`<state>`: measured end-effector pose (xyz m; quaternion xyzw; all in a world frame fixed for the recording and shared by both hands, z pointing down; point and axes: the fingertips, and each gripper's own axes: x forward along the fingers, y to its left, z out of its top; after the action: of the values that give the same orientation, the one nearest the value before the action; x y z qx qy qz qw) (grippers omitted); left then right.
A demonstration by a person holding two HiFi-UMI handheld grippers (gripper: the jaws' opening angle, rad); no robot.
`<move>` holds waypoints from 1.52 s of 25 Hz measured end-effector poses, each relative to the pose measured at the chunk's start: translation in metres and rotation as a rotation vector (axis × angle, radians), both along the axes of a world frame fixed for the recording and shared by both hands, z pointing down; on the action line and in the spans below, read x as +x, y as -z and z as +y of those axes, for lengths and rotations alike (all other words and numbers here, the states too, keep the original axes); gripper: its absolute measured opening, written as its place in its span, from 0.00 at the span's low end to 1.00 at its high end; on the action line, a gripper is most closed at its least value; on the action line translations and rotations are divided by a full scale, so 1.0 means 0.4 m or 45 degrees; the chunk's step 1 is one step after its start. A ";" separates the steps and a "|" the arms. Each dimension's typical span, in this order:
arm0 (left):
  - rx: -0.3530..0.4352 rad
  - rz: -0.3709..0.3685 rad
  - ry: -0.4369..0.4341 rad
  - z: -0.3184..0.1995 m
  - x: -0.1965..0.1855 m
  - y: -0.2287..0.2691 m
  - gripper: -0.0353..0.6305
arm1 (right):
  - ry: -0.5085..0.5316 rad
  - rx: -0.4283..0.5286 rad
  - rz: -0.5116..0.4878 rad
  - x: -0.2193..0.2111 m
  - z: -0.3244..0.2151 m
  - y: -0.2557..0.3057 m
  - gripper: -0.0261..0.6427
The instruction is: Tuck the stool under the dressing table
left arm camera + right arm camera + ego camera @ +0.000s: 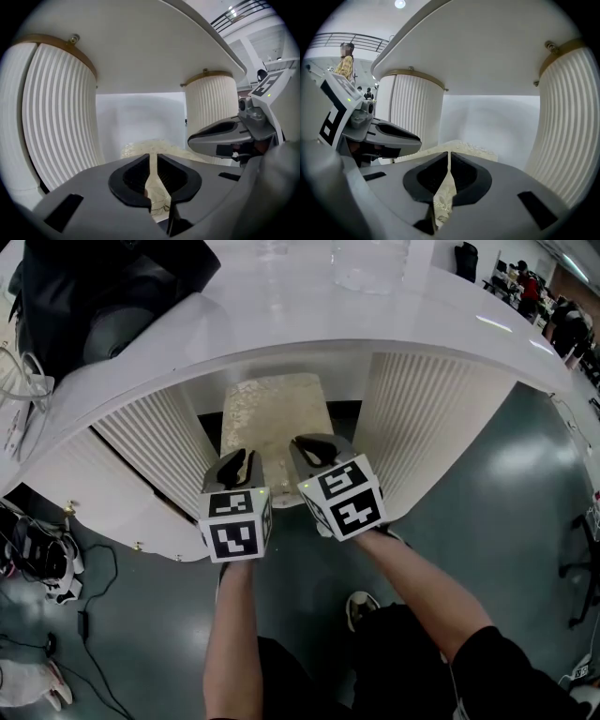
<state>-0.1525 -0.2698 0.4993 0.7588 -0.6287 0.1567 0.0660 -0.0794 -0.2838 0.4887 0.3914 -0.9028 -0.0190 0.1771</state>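
The stool [277,418], with a cream patterned cushion, stands in the gap between the two ribbed pedestals, its far part beneath the white dressing table top [309,334]. My left gripper [236,463] is at the cushion's near left edge. Its jaws are almost together with a thin slit, and the stool [140,149] shows through the slit at the left gripper [153,161]. My right gripper [314,444] is over the near right part of the cushion. The right gripper [449,161] has its pads together, and the stool [473,150] lies just beyond them. I see nothing pinched in either.
Ribbed white pedestals flank the gap at left [155,442] and right [422,418]. A black bag [94,296] and a clear glass vessel [370,263] sit on the table. Cables and shoes [37,559] lie on the dark floor at left. A chair base [581,568] is at right.
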 end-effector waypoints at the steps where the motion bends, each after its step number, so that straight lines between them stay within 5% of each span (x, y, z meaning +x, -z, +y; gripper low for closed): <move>1: 0.021 0.002 0.008 0.007 0.003 0.008 0.11 | 0.010 0.001 -0.004 -0.004 0.010 0.003 0.07; 13: 0.080 0.013 0.020 0.010 0.039 0.031 0.06 | 0.058 0.036 -0.070 -0.022 0.027 0.032 0.05; 27: -0.135 0.178 0.146 0.038 0.043 0.085 0.06 | 0.123 -0.176 -0.075 -0.051 0.053 0.121 0.05; 38: -0.222 0.239 0.116 0.155 0.076 0.201 0.06 | 0.085 -0.329 -0.063 -0.011 0.165 0.191 0.05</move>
<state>-0.1223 -0.2077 0.4190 0.7322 -0.6375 0.1361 0.1973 -0.0838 -0.2178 0.4122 0.3354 -0.9144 0.1012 0.2028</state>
